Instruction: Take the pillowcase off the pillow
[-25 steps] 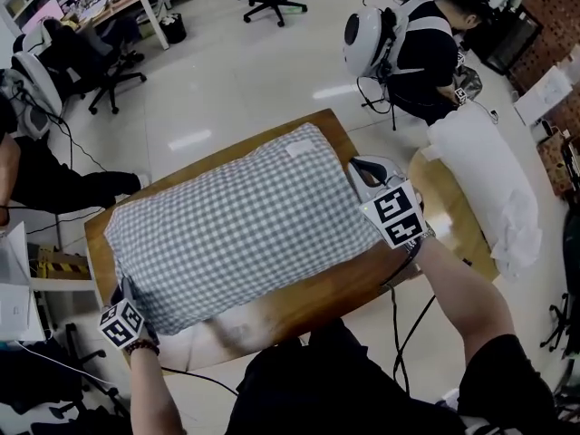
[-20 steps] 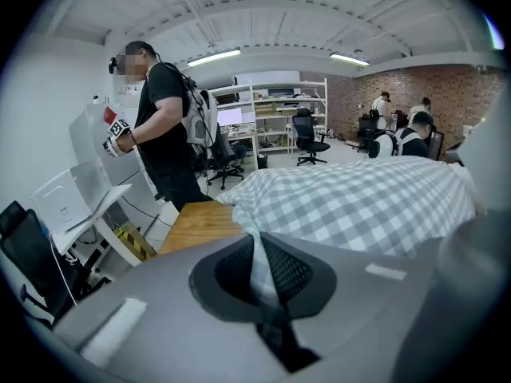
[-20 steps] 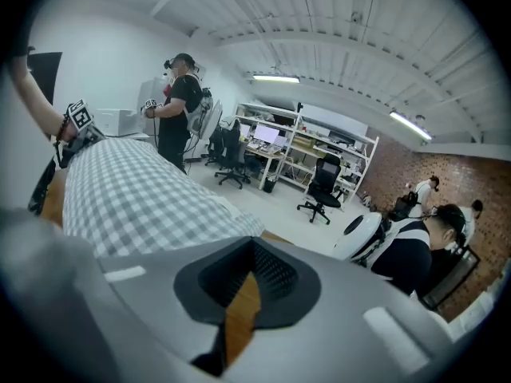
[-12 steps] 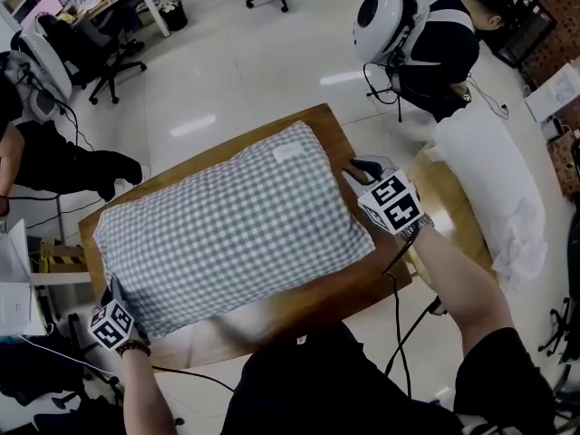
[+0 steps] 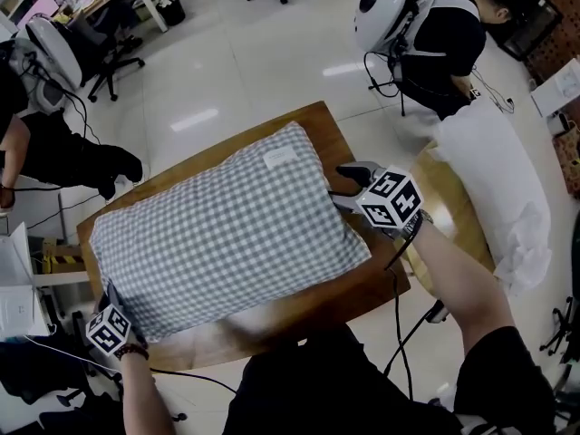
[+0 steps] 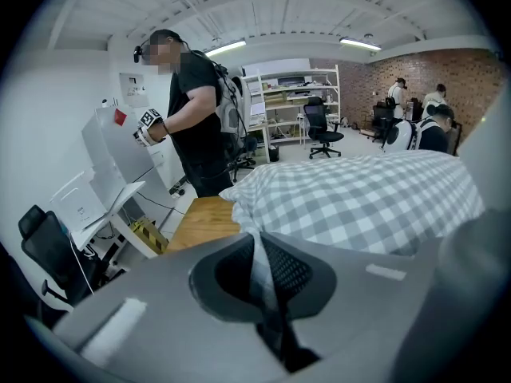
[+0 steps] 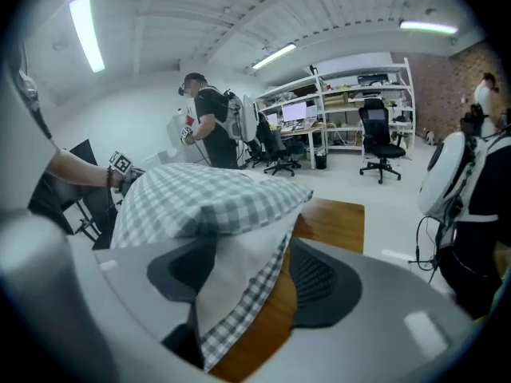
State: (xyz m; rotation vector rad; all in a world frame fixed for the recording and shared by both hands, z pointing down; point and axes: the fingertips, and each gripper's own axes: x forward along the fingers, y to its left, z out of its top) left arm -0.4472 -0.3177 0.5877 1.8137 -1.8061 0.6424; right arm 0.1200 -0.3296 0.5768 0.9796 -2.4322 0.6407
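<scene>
A grey-and-white checked pillowcase (image 5: pixel 227 234) covers a pillow lying across the wooden table (image 5: pixel 362 284). My left gripper (image 5: pixel 113 295) is at the pillow's near-left corner, shut on a pinch of the checked pillowcase (image 6: pixel 359 206), which runs down between the pads of that gripper (image 6: pixel 262 254). My right gripper (image 5: pixel 341 187) is at the pillow's right end, and its jaws are opening. In the right gripper view a loose flap of the pillowcase (image 7: pixel 239 270) lies in the gap of that gripper (image 7: pixel 247 282), against the left pad. Bare wood shows between the flap and the right pad.
A bare white pillow (image 5: pixel 494 188) lies on a second wooden table to the right. A person with a white pack (image 5: pixel 426 25) stands beyond it, and another person (image 5: pixel 36 143) is at the left. Office chairs and desks stand on the floor behind. A standing person (image 6: pixel 196 118) works at a white stand.
The right gripper's jaws have parted from shut, and it has moved a little left along the pillow's right end. The left gripper has kept its hold on the corner.
</scene>
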